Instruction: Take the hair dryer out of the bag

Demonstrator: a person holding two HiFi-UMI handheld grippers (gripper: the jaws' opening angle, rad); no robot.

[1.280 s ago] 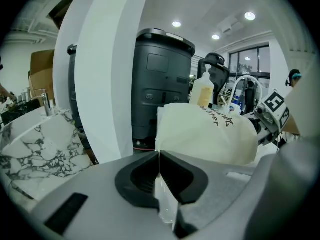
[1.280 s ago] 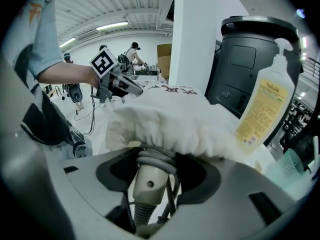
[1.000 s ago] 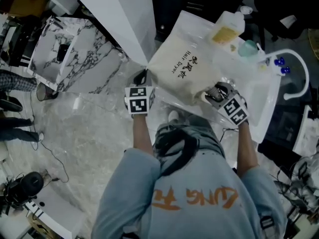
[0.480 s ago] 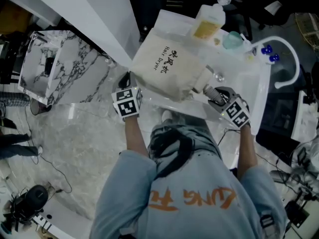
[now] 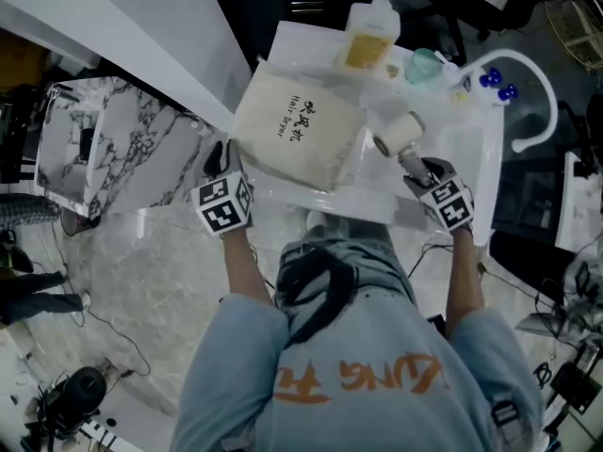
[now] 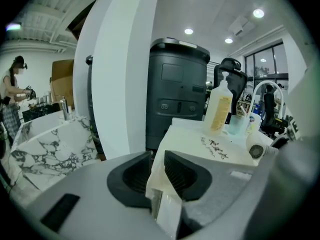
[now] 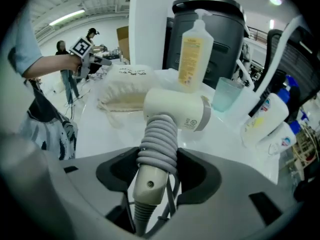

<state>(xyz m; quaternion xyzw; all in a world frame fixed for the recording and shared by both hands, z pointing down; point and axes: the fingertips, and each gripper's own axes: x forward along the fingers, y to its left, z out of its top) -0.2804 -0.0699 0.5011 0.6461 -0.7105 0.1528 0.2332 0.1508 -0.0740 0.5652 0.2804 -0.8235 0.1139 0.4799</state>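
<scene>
Nearest to me, my right tool (image 7: 157,170) is clamped on the handle of the hair dryer (image 7: 175,109), its jaws gripping just below the grey cord (image 7: 159,139) that is coiled round that handle. From the head view the right tool (image 5: 415,163) sits just right of the bag (image 5: 297,130), and the hair dryer (image 5: 398,132) is fully out of the bag, beside its open right end, with the barrel above the white desk (image 5: 466,153)

My left tool (image 6: 157,166) has just been opening: its jaws stand a little apart, with the near left corner of the bag (image 6: 190,139) between them and no squeeze on the cloth that I can see. In the head view the left tool (image 5: 219,158) is at that same left corner

The bag (image 7: 125,91) lies flat on the desk (image 7: 100,134), cream cloth with dark lettering on top

Beyond the bag, at its far right corner, a soap bottle (image 5: 367,40) with yellow liquid stands upright, and a pale green cup (image 5: 424,64) stands just right of it. The right gripper view shows the soap bottle (image 7: 195,54) and cup (image 7: 227,95) behind the dryer

Farthest back, behind the bag, is a tall dark bin (image 6: 177,94)
</scene>
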